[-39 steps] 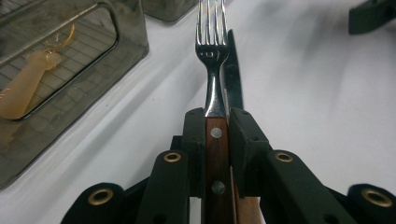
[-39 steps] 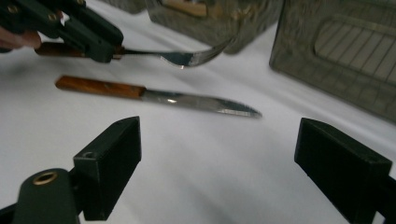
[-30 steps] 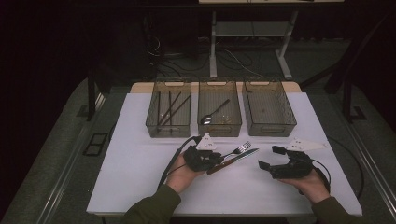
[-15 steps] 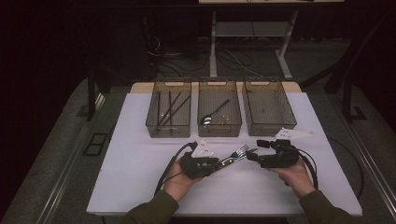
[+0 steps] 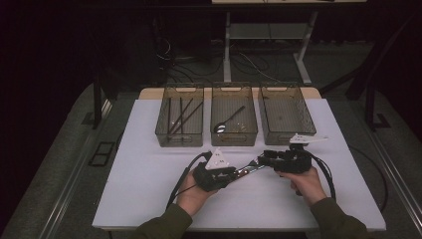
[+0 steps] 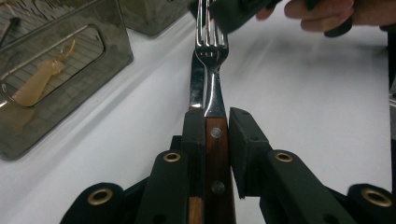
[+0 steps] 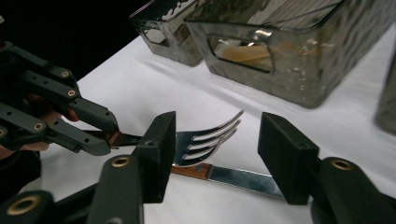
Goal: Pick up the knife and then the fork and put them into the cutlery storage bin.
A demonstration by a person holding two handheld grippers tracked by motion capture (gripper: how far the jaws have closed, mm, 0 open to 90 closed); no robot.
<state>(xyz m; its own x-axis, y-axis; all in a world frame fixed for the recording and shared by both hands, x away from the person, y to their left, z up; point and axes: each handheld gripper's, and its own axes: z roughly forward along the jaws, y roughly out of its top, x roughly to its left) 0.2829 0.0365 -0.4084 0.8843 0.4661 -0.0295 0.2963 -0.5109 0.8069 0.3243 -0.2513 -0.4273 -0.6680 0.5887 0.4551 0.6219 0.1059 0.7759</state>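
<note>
- My left gripper is clamped on the wooden handles of a fork and a knife, the two pressed side by side between its jaws.
- Both pieces stick straight out ahead of that gripper, the fork's tines farthest from it, the knife blade just beside the fork's neck.
- My right gripper stands spread wide, one jaw on each side of the fork tines; I cannot tell whether either pad touches them.
- From the right gripper, the knife runs below the fork, crossing between its jaws.
- Three clear bins stand on the white table beyond both grippers, well apart from them.
</note>
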